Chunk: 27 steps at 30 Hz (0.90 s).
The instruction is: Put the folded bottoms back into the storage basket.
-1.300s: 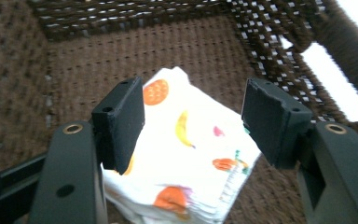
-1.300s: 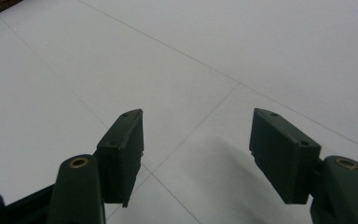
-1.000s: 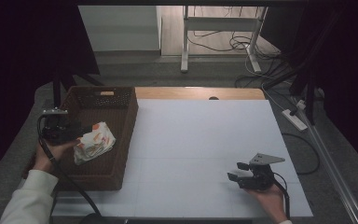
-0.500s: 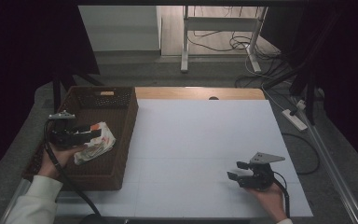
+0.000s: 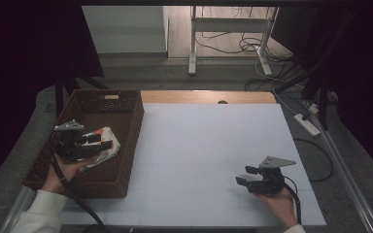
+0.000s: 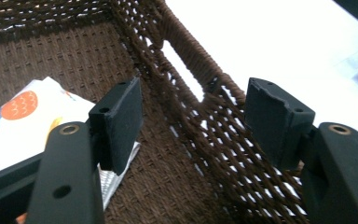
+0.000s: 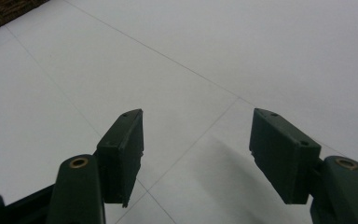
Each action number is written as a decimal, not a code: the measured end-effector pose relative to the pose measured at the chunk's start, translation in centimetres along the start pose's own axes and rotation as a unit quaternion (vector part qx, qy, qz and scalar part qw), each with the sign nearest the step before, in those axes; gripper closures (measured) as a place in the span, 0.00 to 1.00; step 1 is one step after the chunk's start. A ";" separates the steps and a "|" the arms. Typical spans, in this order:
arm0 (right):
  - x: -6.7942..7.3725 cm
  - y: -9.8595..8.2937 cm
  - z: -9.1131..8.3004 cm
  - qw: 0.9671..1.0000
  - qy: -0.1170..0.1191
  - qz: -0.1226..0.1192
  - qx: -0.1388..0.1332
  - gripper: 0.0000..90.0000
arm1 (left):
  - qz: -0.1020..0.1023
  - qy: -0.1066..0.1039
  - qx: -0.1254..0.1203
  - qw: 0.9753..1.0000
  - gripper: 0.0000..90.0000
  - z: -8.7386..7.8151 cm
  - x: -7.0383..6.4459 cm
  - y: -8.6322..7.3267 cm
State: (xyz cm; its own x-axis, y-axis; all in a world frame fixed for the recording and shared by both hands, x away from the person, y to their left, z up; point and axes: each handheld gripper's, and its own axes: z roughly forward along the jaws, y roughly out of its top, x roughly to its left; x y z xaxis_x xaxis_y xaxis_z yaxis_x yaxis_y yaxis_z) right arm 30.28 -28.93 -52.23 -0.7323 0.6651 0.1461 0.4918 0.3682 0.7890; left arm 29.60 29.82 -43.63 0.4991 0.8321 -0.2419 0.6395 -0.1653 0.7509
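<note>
No words, numbers or brand names can be read. The one printed mark is a picture: an orange pineapple-like fruit with blue leaves on the white packet (image 6: pixel 32 119) that lies in the brown wicker basket (image 6: pixel 200 112) at the left of the table. In the high view the packet's (image 5: pixel 104 143) print is too small and blurred to make out.

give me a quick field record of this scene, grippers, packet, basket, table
left gripper: open, inside the basket, held over the packet
right gripper: open, low over the table, holds nothing
packet: white, with an orange fruit print, lying on the basket floor, beside the left gripper's jaws, not between them
basket: brown wicker, at the table's left edge, slot handle in its wall
table: white top with thin grid lines
</note>
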 end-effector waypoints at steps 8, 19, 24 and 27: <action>0.2 0.2 0.0 1.000 0.002 -0.003 -0.002 0.39 | 0.011 -0.017 -0.012 1.000 0.40 -0.4 -2.0 -0.4; 0.6 0.5 -0.2 1.000 0.004 -0.012 -0.006 0.39 | 0.015 -0.035 -0.020 0.999 0.33 -0.1 -4.7 -1.0; 0.7 0.6 -0.5 1.000 0.003 -0.010 -0.010 0.39 | 0.024 -0.044 -0.028 0.998 0.32 0.1 -5.9 -1.4; 0.8 0.7 -0.7 1.000 0.004 -0.010 -0.015 0.39 | 0.033 -0.048 -0.029 0.998 0.32 0.4 -7.0 -1.7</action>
State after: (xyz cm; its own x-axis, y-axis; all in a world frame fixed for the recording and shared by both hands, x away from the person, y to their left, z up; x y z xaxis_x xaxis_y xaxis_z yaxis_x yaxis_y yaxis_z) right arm 29.73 -28.63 -51.08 -0.7453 0.6528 0.1355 0.4630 0.3605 0.8097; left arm 25.26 24.09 -43.46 0.5939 0.7657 -0.2471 0.5701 -0.1839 0.8007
